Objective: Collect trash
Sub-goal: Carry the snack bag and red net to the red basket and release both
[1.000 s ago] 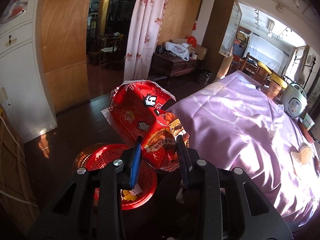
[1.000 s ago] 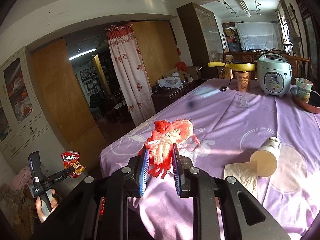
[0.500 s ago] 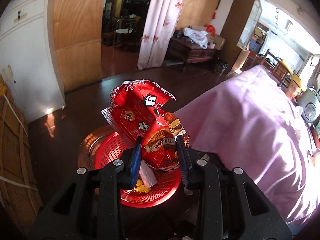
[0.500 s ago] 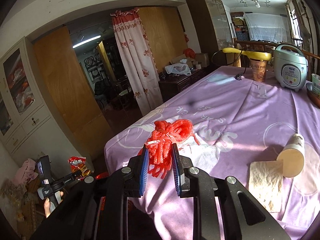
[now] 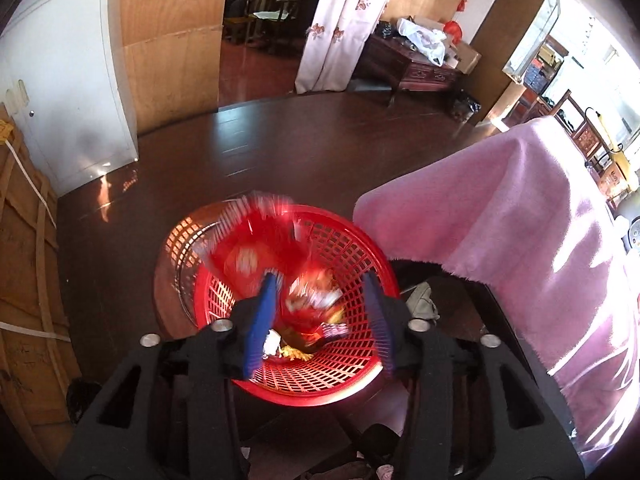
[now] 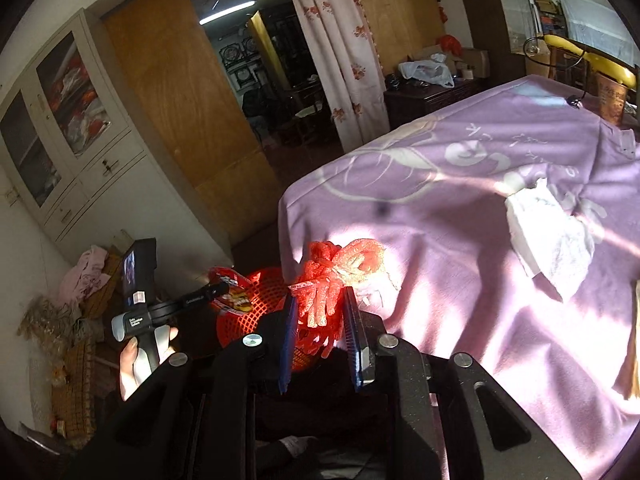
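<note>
My left gripper [image 5: 320, 300] is open right above the red mesh basket [image 5: 340, 380] on the floor. The red snack wrappers [image 5: 280, 264] are blurred, falling free between the fingers into the basket, which holds some other scraps. My right gripper [image 6: 318, 320] is shut on a red foam net bundle [image 6: 336, 276] and holds it at the near corner of the purple-clothed table [image 6: 460, 208], above the basket [image 6: 256, 304]. The left gripper [image 6: 216, 292] with the wrappers also shows in the right wrist view.
A crumpled white tissue [image 6: 548, 236] lies on the table, a brownish paper [image 6: 632, 344] at the right edge. A white cabinet [image 5: 60, 92] and wooden crates [image 5: 24, 280] stand left of the basket. Dark wood floor [image 5: 300, 144] lies beyond.
My left gripper has tipped down over the basket and opened, and the wrappers are dropping from it. My right gripper has carried the foam net left to the table corner.
</note>
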Demonstrator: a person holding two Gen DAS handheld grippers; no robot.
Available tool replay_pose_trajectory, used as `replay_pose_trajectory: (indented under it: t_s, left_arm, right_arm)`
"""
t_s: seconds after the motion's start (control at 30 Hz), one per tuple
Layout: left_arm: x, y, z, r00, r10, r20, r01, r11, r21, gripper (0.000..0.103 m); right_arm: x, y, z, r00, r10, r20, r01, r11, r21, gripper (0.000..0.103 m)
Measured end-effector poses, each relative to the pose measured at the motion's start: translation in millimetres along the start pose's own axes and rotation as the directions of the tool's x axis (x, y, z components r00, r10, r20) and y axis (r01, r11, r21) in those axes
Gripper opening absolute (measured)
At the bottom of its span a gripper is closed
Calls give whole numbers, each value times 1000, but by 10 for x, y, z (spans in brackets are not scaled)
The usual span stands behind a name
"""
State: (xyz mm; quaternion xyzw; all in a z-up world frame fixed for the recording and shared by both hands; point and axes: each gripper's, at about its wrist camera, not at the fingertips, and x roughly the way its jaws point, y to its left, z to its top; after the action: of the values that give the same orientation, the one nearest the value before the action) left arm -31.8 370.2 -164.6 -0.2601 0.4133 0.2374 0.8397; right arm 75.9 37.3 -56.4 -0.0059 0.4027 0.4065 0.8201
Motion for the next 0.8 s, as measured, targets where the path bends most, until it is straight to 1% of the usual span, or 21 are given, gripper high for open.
replay_pose_trajectory:
  t_s: [0.13, 0.2, 0.3, 0.37, 0.43, 0.5, 0.57, 0.7, 0.8]
  left_arm:
    - [-99, -8, -2, 999, 16, 35, -16, 1000, 0, 69]
    - [-122, -15, -15, 998, 28, 50, -27, 1000, -4, 73]
    - [-183, -2, 8, 997, 41, 66, -40, 999, -15, 76]
    - [-238, 4, 11, 994, 60, 88, -59, 998, -17, 80]
    - [-272, -15, 22, 989, 92, 117, -92, 996, -9, 86]
    - [-275, -14, 30, 982, 128, 137, -130, 992, 2, 88]
    - [-250, 9, 61, 979, 153, 138, -156, 988, 7, 88]
    - [-213, 146, 89, 978, 161, 130, -161, 987, -9, 88]
    - [-207, 244, 89, 971, 192, 140, -191, 981, -24, 89]
  right_arm:
    - [-37, -26, -14, 1000, 2, 5, -2, 1000, 7, 22]
    - [-82, -82, 0, 1000, -1, 14, 1, 1000, 23, 22]
    - [-112, -132, 6, 1000, 0, 25, -1, 1000, 31, 22]
    - [-87, -122, 9, 1000, 5, 15, -5, 1000, 28, 22]
    - [-7, -70, 8, 1000, 10, -11, -10, 1000, 13, 22]
    - [141, 6, 30, 998, 19, -52, -19, 1000, -7, 22]
    - [310, 107, 35, 995, 31, -94, -34, 999, -28, 22]
    - [642, 357, 54, 985, 53, -162, -67, 995, -79, 22]
    - [907, 565, 111, 975, 74, -209, -100, 988, -117, 22]
